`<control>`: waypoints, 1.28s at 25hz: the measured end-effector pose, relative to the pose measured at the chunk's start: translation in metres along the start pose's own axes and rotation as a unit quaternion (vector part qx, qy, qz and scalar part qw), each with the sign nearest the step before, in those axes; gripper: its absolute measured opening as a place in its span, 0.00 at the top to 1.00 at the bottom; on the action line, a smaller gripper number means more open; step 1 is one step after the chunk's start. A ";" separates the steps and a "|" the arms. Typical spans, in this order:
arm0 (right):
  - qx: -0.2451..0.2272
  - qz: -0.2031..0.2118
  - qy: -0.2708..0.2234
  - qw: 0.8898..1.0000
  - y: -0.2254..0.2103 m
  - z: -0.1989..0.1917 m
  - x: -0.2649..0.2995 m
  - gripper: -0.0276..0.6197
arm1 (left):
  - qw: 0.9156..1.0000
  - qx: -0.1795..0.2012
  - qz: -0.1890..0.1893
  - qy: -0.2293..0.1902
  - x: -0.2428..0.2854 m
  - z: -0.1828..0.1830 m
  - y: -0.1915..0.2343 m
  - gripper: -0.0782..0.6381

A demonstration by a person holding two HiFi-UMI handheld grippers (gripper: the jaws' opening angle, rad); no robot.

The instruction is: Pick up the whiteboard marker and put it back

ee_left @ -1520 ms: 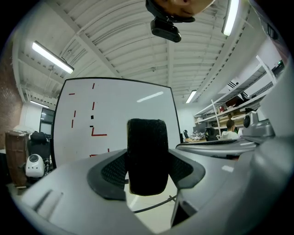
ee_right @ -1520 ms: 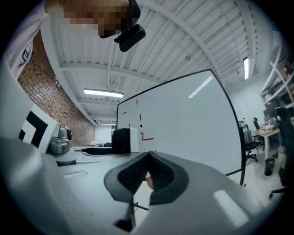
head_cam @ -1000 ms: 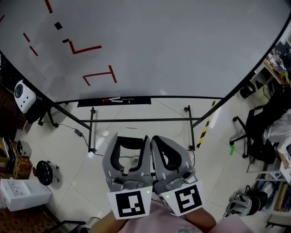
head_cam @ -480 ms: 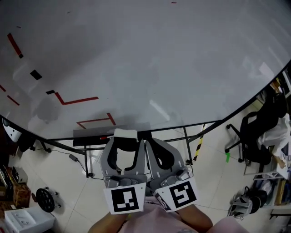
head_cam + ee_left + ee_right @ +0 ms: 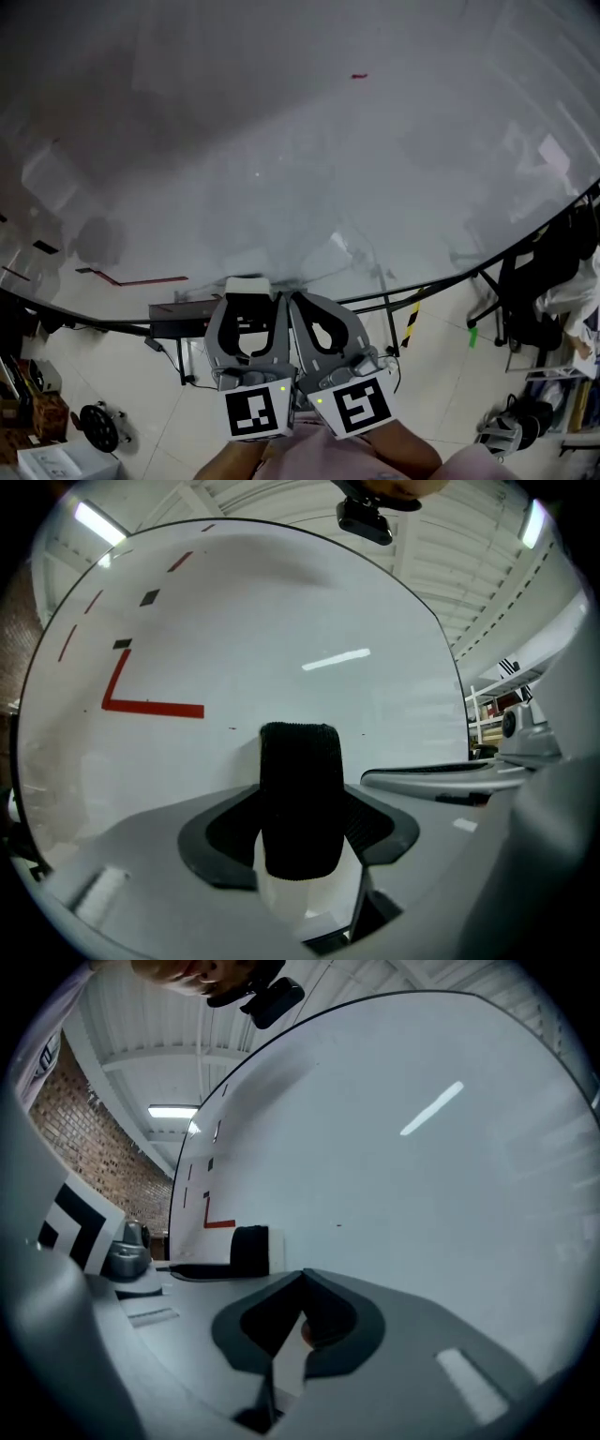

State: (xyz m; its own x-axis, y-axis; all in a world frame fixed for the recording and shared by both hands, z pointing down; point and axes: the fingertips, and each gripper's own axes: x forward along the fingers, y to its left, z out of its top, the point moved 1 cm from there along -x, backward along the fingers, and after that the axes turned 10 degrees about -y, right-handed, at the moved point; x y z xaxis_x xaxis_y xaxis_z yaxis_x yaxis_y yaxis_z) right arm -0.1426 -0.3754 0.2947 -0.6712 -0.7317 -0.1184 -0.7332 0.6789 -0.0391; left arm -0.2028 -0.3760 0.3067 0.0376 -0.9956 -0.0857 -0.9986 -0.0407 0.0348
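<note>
1. Left gripper [image 5: 248,298]: the fingers [image 5: 221,844] are clamped on an eraser [image 5: 300,794], a white block with a black felt face. The felt stands upright between the pads and faces the whiteboard [image 5: 309,169], close in front of it.
2. Right gripper [image 5: 302,1279]: the fingers are together at the tips, with nothing identifiable between them. It sits just beside the left gripper and also faces the board.
3. Whiteboard marker: it cannot be made out in any view. The visible stretch of the dark tray [image 5: 176,312] lies to the left of the left fingers, and the grippers cover the rest.
4. Edges: the board's black lower edge [image 5: 511,260] runs across the head view and rises to the right. The stand tubes [image 5: 183,361] drop from it to the tiled floor [image 5: 436,394].
5. Open room: bare floor lies below the board. An office chair [image 5: 530,300] stands to the right and a yellow-black striped strip [image 5: 412,323] is near the stand.
6. Markings: a red L-shaped line [image 5: 150,705] and small black squares [image 5: 148,598] are on the board, with no legible writing. Each gripper's cube [image 5: 253,412] carries a black-and-white square pattern.
</note>
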 end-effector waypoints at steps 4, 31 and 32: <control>0.008 0.012 0.009 1.000 -0.007 -0.009 0.004 0.96 | 1.000 0.018 0.016 -0.016 0.004 -0.003 -0.001 0.53; -0.154 0.263 0.042 0.951 0.048 0.016 0.012 0.95 | 0.993 0.113 0.032 -0.016 -0.014 -0.016 -0.006 0.52; -0.150 0.263 0.043 0.952 0.049 0.017 0.011 0.95 | 0.994 0.108 0.036 -0.010 -0.019 -0.019 -0.004 0.52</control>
State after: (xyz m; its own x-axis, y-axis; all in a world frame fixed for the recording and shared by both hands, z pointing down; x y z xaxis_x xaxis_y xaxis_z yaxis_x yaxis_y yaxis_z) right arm -0.1838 -0.3496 0.2750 -0.9511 -0.3066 0.0385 -0.2831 0.9145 0.2891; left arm -0.1988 -0.3587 0.3272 -0.0321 -0.9935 -0.1096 -0.9838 0.0508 -0.1719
